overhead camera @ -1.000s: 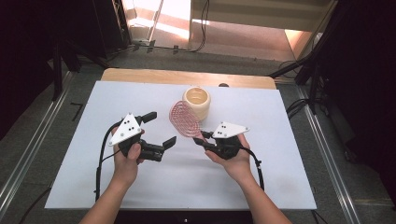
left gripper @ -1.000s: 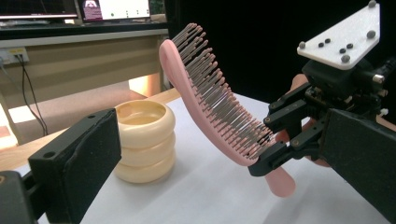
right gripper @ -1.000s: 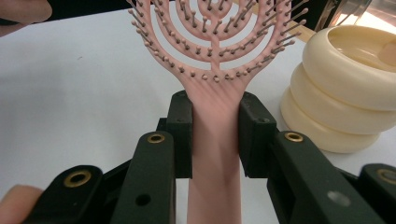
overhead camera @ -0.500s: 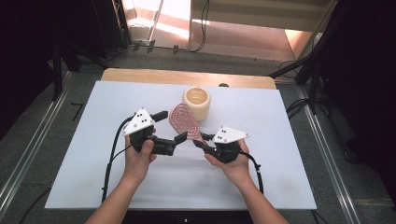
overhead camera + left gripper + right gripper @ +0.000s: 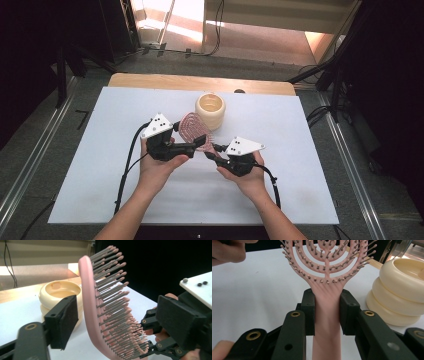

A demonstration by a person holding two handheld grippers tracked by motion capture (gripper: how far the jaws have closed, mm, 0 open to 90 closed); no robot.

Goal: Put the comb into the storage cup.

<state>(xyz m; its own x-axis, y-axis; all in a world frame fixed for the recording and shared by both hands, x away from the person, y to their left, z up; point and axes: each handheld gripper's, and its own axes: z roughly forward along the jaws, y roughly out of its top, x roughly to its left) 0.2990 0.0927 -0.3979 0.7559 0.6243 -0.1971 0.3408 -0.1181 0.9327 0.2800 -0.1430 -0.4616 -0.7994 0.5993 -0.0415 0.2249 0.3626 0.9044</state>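
A pink paddle hairbrush (image 5: 191, 129) is held above the white table, its bristles toward the person. My right gripper (image 5: 214, 151) is shut on the brush's handle (image 5: 327, 315), with both pads pressed against its sides. My left gripper (image 5: 189, 136) reaches in from the left, and the brush head (image 5: 100, 315) stands between its jaws. Those jaws have just been closing. One pad (image 5: 63, 322) sits just behind the brush's back, and the other pad (image 5: 180, 322) faces the bristle tips. Neither presses on the brush.
A cream ringed cup (image 5: 210, 110) stands on the white tabletop (image 5: 300, 190) just behind the brush, close to the brush head (image 5: 397, 290). A wooden strip (image 5: 150, 82) runs along the table's far edge. Cables trail from both grippers toward the person.
My left gripper has moved right, from beside the brush to straddling its head, and its jaws have narrowed. The right gripper and the brush have stayed put.
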